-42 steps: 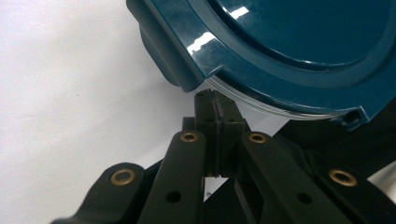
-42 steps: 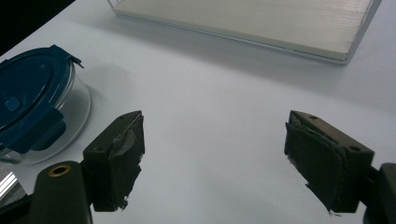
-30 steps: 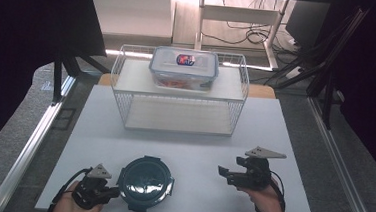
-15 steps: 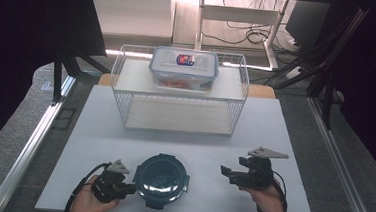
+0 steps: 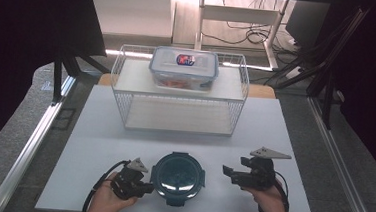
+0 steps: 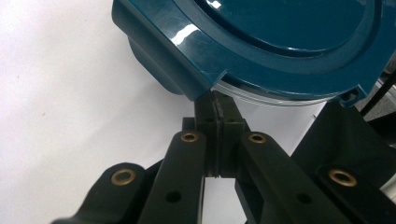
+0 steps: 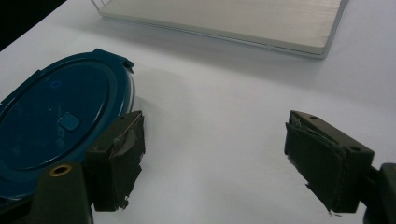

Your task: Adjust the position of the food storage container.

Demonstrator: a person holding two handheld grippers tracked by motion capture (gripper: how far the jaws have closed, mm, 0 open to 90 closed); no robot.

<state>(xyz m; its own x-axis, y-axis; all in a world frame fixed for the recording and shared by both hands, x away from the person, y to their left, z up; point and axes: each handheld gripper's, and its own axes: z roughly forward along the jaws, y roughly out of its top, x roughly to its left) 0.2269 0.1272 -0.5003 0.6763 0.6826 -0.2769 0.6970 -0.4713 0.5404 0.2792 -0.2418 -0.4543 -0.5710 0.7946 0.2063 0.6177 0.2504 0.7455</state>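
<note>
Thing in hand: a round container with a dark teal lid (image 5: pixel 178 177), sitting on the white bench (image 5: pixel 99 130) near its front edge, between the two hands.
Left claw (image 5: pixel 146 187): clenched, jaws pressed flat together with nothing between them, tips right at the container's left side; whether they touch the lid's latch tab (image 6: pixel 159 60) cannot be told.
Right claw (image 5: pixel 229 173): released, jaws wide apart and empty, just beside the container on its right, not touching.
Handling, as a guess: hard glossy plastic lid over a clear base, so stiff and slippery; weight unknown, since the contents are hidden.
Where to grip: across the rim at a latch tab, or on the side wall under the lid's lip; the smooth domed top offers no purchase.
High view adds: the wire basket (image 5: pixel 127 86) at the back of the bench, with a clear rectangular food box (image 5: pixel 183 69) resting on top.
Left claw view adds: the clear rim (image 6: pixel 261 95) under the lid.
Right claw view adds: a small raised square (image 7: pixel 70 122) at the lid's centre, and bare bench between its pads (image 7: pixel 126 158).
</note>
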